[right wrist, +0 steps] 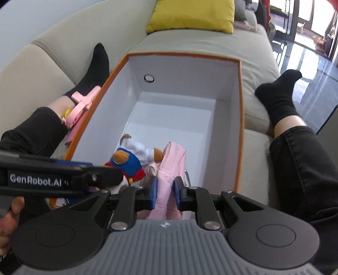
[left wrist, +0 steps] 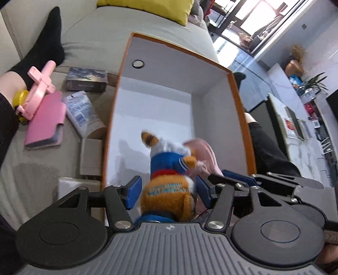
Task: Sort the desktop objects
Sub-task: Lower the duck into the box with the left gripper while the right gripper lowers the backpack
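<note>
- Sofa (right wrist: pixel 190 42): pale grey-beige fabric, with broad seat cushions and a low back.
- Cushion (right wrist: pixel 190 17): yellow and square, lying on the sofa at its far end.
- Socks: black, one on each foot. The left sock (right wrist: pixel 95 69) rests on the seat by the sofa back. The right sock (right wrist: pixel 278 91) is at the seat's front edge.
- Trousers (right wrist: pixel 306 165): dark, ending above the bare ankles.
- Floor (right wrist: pixel 312 63): glossy grey and reflecting daylight.
- Windows (left wrist: pixel 257 17): dark-framed, very bright, at the far end of the room.
- Counter (left wrist: pixel 281 84): white marble pattern, running along the wall.
- Plant (left wrist: pixel 314 81): green with narrow leaves, standing on the counter among small items too blurred to identify.
</note>
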Motion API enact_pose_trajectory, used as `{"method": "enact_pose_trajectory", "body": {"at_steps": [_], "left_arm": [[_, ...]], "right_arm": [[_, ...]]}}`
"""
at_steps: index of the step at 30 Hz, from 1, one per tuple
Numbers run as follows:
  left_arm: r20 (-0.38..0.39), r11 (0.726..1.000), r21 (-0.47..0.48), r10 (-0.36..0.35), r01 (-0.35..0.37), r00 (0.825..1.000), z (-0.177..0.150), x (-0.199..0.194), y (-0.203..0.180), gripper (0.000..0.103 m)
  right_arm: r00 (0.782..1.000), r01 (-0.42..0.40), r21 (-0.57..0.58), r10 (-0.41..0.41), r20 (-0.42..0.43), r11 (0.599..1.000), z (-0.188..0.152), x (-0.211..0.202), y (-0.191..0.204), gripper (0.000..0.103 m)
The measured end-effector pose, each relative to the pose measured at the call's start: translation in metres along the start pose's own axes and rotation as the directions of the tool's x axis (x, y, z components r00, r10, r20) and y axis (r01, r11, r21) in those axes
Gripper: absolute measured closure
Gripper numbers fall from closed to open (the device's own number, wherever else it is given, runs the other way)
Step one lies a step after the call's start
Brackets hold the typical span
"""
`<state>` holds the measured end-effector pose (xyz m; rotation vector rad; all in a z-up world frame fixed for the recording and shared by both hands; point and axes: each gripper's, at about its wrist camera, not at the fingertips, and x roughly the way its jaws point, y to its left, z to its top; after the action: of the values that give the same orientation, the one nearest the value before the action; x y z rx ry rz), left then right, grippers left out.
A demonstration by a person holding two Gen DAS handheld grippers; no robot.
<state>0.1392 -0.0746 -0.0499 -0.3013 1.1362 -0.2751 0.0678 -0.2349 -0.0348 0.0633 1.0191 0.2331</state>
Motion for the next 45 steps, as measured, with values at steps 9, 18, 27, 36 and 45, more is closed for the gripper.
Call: {"method": "enact_pose_trajectory", "body": {"at_steps": [9, 18, 27, 36, 45], "left_arm": [[0.002, 1.0, -0.007, -0.016, 0.016, 1.0, 0.004, -0.004, 0.011, 0.042], [0.039, 0.998, 0.057, -0.03, 0.028, 0.999, 0.002, -0.016, 0.007, 0.048], [0.178, 0.998, 0.065, -0.029, 0.018, 0.984, 0.002, -0.054, 0.023, 0.05], [0.137, 1.0, -0.017, -0.023, 0.026, 0.99, -0.006, -0.045, 0.054, 0.05], [0.139, 0.997, -0.056, -0.047, 0.055, 0.989, -0.011, -0.044, 0.07, 0.05]], "right_arm": [[0.999, -0.019, 0.014, 0.02, -0.03, 1.0, 0.002, 0.012, 0.0, 0.085], [0.999, -0.006, -0.012, 0.005, -0.04, 1.0, 0.007, 0.019, 0.006, 0.084], [0.999, 0.006, -0.085, -0.009, -0.036, 0.996, 0.007, 0.023, 0.026, 0.085], [0.994, -0.08, -0.041, 0.077, -0.073, 0.996, 0.008, 0.027, 0.043, 0.085], [0.987, -0.119, -0.051, 0.113, -0.115, 0.992, 0.006, 0.044, 0.061, 0.082]]}}
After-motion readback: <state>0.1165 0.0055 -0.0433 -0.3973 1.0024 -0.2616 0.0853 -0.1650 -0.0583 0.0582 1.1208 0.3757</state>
